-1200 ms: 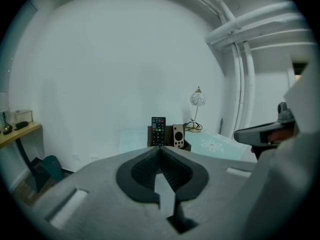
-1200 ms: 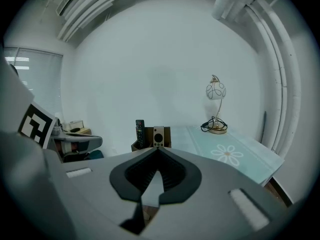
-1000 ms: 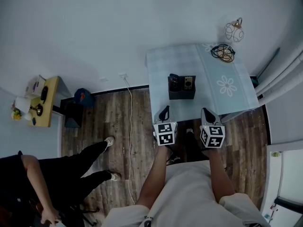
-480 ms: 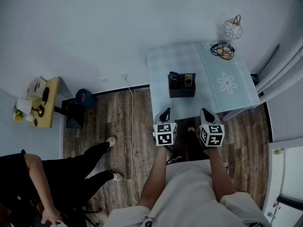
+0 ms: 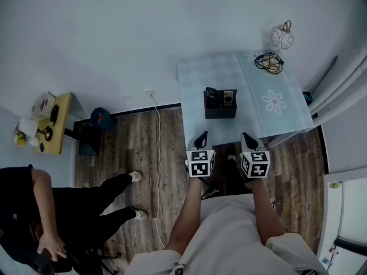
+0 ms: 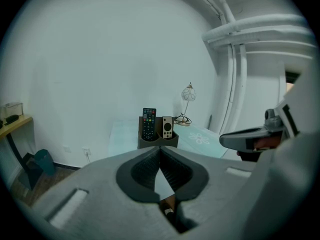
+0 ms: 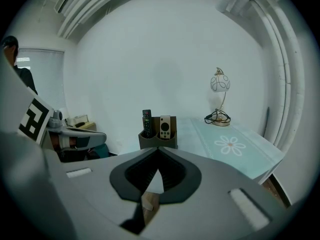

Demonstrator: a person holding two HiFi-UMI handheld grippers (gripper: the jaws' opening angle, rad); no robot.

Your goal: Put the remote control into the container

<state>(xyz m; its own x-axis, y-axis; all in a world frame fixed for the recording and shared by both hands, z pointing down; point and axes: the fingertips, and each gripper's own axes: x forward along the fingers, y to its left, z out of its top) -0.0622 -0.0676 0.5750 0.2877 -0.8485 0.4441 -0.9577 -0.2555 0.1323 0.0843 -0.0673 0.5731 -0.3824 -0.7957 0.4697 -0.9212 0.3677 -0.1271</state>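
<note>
Brown and boxy, the container (image 5: 220,113) stands on the counter (image 5: 195,76), well ahead of both pairs of fingers. A black remote control (image 6: 149,124) stands upright in the slot on the left-finger side. A small pale remote (image 6: 167,127) stands upright in the slot next to it. The black one has little coloured buttons, but any writing on them is too small to read.

The left gripper (image 6: 160,150) has its fingers (image 6: 142,170) pressed together, with nothing between them. The right gripper (image 7: 158,151) is the same, tips touching and pinching nothing. Both point a bit downward, side by side, over the wooden floor (image 5: 143,148), and do not reach the counter's near edge. Each one carries a cube with black and white square shapes, not letters.

A pale blue cloth with a white flower (image 7: 230,145) lies ahead and to the right of the right fingers. Far past the fingertips stand a round lamp (image 7: 220,83) and a coil of cable (image 7: 218,117).
</note>
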